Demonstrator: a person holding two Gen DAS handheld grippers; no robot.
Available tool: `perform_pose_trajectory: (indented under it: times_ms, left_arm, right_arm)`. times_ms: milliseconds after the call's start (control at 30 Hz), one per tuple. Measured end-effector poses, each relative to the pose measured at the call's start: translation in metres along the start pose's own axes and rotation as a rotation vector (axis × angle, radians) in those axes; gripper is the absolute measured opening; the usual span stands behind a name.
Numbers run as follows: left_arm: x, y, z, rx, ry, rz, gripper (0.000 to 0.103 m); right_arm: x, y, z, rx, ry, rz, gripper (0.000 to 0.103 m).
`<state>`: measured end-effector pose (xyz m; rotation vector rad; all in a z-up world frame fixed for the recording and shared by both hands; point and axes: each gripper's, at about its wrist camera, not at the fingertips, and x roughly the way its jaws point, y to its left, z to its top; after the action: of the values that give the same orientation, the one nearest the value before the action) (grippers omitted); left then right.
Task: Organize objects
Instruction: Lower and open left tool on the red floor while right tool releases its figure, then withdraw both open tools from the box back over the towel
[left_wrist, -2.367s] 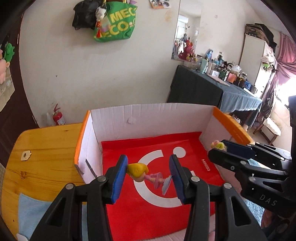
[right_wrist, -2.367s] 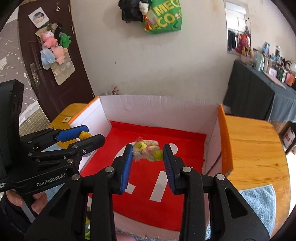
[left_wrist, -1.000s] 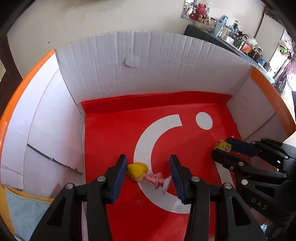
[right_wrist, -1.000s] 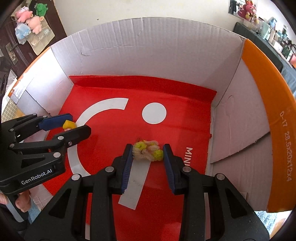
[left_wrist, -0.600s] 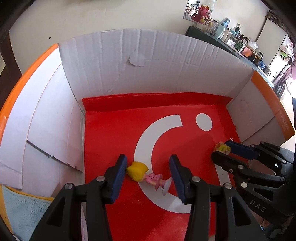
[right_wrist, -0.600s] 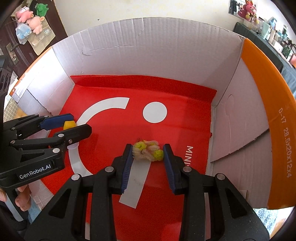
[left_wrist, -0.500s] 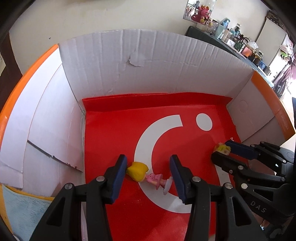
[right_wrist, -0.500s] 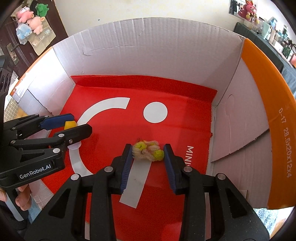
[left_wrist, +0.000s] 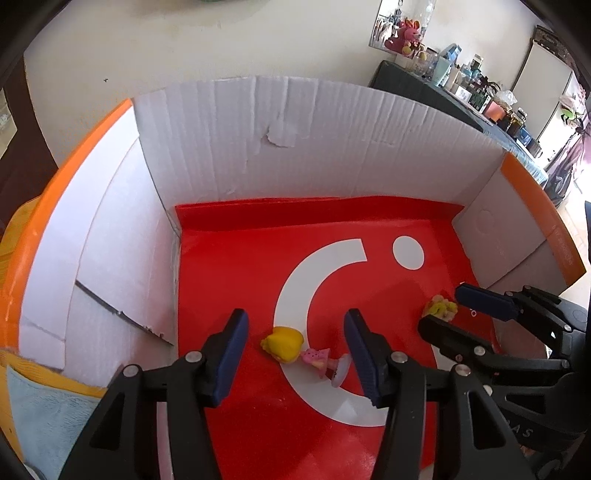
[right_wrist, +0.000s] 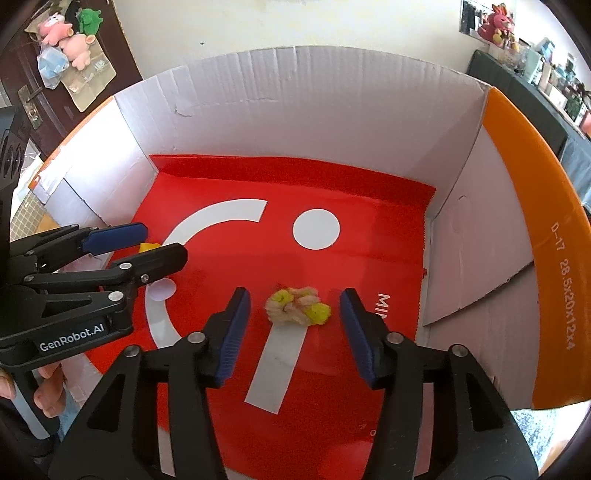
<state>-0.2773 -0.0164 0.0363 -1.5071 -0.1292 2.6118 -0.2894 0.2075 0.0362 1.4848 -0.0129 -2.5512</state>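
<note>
Two grippers reach down into one white cardboard box with orange flaps and a red liner bearing a white arc and dot.

Left side: the left gripper hangs over the liner near the box's left wall. Its jaws have just been opening and now stand spread. A doll with yellow hair and a pink dress lies on its side on the liner between the blue pads. Clear gaps show between the doll's head and the left pad, and the doll's round white base lies just beside the right pad; whether it touches cannot be told. A light blue towel lies outside the box at the lower left, on the wooden tabletop.

Right side: the right gripper hangs over the liner nearer the right wall. Its jaws have likewise just been opening and stand spread. A fuzzy toy, beige with yellow-green tufts, rests on the liner between the pads, apart from both, at the top end of a white stripe. The two toys lie well apart. A hand grips the left gripper's handle at the lower left of the right wrist view.
</note>
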Motion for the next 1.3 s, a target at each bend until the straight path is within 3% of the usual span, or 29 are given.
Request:
perform_pose_trajectory:
  times_ms: [533, 667, 967, 1300]
  left_arm:
    - [-0.029, -0.006, 0.003, 0.024, -0.075, 0.001, 0.056]
    - [-0.032, -0.014, 0.005, 0.036, -0.093, 0.024, 0.067]
    - [-0.045, -0.014, -0.006, 0.035, -0.110, 0.041, 0.068]
    - [-0.065, -0.018, -0.025, 0.048, -0.160, 0.066, 0.080]
  right_arm:
    - [-0.024, 0.015, 0.002, -0.022, -0.091, -0.003, 0.062]
    - [-0.024, 0.020, 0.002, -0.019, -0.102, 0.004, 0.063]
    - [-0.044, 0.017, -0.012, -0.018, -0.143, 0.004, 0.072]
    - [-0.069, 0.018, -0.033, 0.001, -0.209, 0.031, 0.080]
